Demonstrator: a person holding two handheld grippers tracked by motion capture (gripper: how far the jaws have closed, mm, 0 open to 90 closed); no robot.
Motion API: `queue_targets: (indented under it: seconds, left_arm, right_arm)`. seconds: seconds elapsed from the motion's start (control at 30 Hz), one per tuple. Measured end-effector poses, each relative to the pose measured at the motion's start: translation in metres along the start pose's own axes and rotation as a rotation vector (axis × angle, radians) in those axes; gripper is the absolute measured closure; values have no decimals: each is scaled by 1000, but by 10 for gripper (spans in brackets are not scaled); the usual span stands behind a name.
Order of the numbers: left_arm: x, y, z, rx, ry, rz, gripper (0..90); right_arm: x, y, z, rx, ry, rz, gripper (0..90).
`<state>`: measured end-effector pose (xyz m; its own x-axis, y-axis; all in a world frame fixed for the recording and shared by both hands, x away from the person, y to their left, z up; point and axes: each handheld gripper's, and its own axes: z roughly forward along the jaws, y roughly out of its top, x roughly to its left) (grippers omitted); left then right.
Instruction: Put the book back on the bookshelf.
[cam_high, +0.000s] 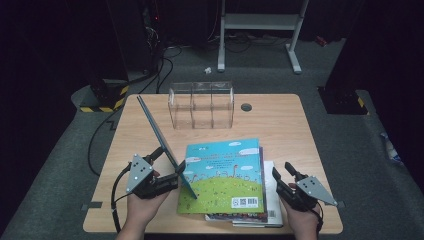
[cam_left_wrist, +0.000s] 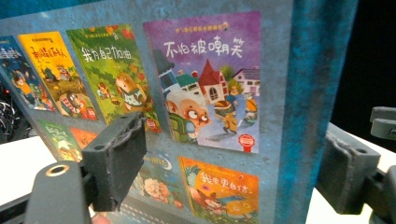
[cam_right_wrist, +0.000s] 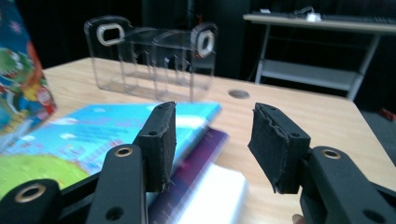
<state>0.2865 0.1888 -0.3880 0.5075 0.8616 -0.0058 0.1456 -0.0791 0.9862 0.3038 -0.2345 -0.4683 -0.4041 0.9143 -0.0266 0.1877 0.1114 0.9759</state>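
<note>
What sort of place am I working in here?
Probably a lab or test room rather than a home: a single wooden table stands on grey carpet in the dark, with cables trailing behind, a metal stand, and hazard-striped equipment bases.

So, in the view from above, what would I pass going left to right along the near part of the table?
left gripper → upright blue book held in its jaws → stack of books lying flat → right gripper, jaws apart and holding nothing.
</note>
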Motion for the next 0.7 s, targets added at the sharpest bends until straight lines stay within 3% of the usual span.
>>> queue_targets:
  seconds: [0.1,0.37,0.7]
  left_arm:
    - [0,0,-2,5,4,12,223]
    - [4,0,-6,13,1,31,272]
    - [13,-3,-11,17,11,23,363]
  right_arm:
    - [-7,-9,1,30,-17,1,503]
    - [-10,-12,7,44,-28,-4,504]
    - [-9,-15,10,58,-33,4,504]
